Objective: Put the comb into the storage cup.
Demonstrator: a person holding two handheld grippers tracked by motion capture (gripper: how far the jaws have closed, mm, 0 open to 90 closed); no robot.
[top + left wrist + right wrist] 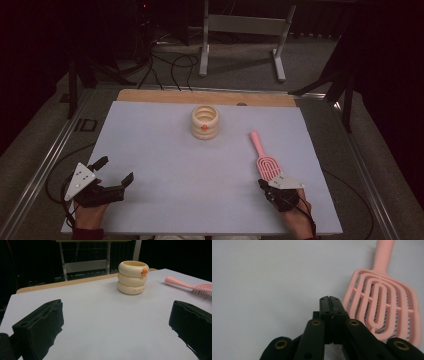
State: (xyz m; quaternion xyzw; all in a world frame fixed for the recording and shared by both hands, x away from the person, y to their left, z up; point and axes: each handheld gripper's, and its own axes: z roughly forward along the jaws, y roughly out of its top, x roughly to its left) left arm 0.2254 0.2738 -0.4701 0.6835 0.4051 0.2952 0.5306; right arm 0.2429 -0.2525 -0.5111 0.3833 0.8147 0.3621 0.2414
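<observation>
A cream ringed cup (205,122) with a small orange mark stands upright at the back middle of the white table (165,150). To its right lies a pink vented hairbrush (265,157), bristles down, handle pointing away. My right gripper (262,184) rests at the near right, jaws shut with nothing between them, just left of the brush head (384,310). My left gripper (116,172) sits at the near left, wide open and empty, facing the cup (133,277) and the brush (192,287).
A bare wooden strip (200,96) runs along the table's far edge. Beyond it a metal stand (240,35) and cables (170,67) sit on the floor. Metal rails (45,160) flank the table.
</observation>
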